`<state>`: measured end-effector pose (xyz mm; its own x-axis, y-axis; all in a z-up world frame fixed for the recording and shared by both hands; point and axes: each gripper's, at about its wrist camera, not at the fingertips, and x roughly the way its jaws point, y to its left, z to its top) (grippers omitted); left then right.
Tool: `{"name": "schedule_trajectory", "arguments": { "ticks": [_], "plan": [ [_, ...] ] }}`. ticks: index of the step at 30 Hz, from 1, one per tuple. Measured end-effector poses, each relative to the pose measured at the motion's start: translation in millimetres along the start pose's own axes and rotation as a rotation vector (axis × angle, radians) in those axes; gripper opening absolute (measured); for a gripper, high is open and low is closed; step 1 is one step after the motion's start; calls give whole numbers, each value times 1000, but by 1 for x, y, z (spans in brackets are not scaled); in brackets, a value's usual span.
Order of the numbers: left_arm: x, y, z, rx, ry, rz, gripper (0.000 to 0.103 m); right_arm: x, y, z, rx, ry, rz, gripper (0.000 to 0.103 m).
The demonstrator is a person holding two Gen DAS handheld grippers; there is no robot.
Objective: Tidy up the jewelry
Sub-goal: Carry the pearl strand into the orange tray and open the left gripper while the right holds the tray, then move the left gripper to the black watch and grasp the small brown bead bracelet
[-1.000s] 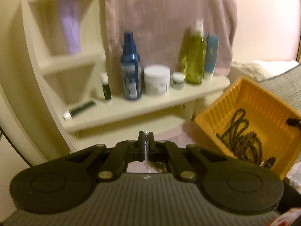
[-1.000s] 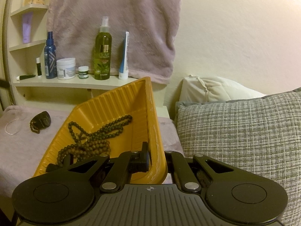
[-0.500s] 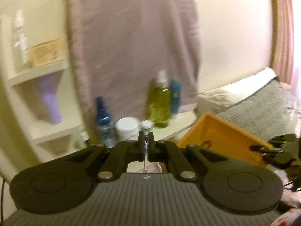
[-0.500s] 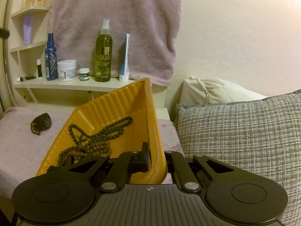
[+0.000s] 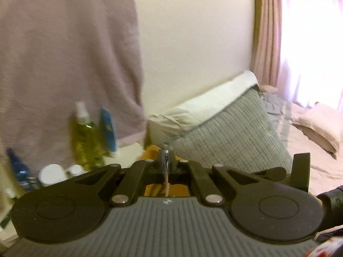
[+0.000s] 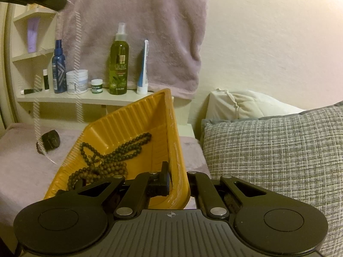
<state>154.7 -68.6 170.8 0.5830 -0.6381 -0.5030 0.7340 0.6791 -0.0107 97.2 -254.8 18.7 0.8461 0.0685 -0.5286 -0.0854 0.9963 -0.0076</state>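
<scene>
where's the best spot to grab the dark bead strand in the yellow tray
Pinch the dark bead strand at the straight stretch toward the far corner, coming from above: there it lies clear of the tangled pile, and the ribbed walls of the yellow tray block a sideways approach.

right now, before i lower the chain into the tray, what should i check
1. Left fingers shut on chain: ok.
2. Right fingers clamped on tray rim: ok.
3. Chain hanging over tray: not ok, it hangs left of the tray's edge.
4. Tray level: not ok, it tilts.
5. Bare floor free of beads: ok, at the far end.
6. Chain clear of shelf bottles: cannot tell.
</scene>
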Motion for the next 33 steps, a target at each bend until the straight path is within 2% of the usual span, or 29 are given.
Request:
{"name": "schedule_trajectory", "arguments": {
  "ticks": [3, 6, 11, 16, 20, 24, 26, 31, 33],
  "plan": [
    [30, 2, -7, -39, 43, -40, 2, 0, -1, 0, 4, 2, 1, 5],
    [55, 0, -15, -46, 92, -50, 2, 0, -1, 0, 8, 3, 2, 5],
    [83, 1, -32, -14, 162, -14, 2, 2, -2, 0, 15, 7, 1, 5],
    [100, 8, -38, -18, 193, 4, 2, 2, -2, 0, 19, 9, 2, 5],
    [103, 10, -37, -21, 195, 9, 3, 2, -2, 1, 21, 10, 1, 5],
    [100, 13, -35, -27, 186, 31, 23, 2, -2, 1, 22, 10, 1, 5],
    [95, 20, -36, -41, 170, 55, 24, 2, -2, 1, 20, 10, 1, 5],
    [62, 51, -51, -150, 123, 159, 26, 2, -2, 1, 25, 11, 2, 5],
    [45, 66, -64, -190, 109, 234, 27, 2, -2, 1, 26, 12, 1, 5]
  ]
}}
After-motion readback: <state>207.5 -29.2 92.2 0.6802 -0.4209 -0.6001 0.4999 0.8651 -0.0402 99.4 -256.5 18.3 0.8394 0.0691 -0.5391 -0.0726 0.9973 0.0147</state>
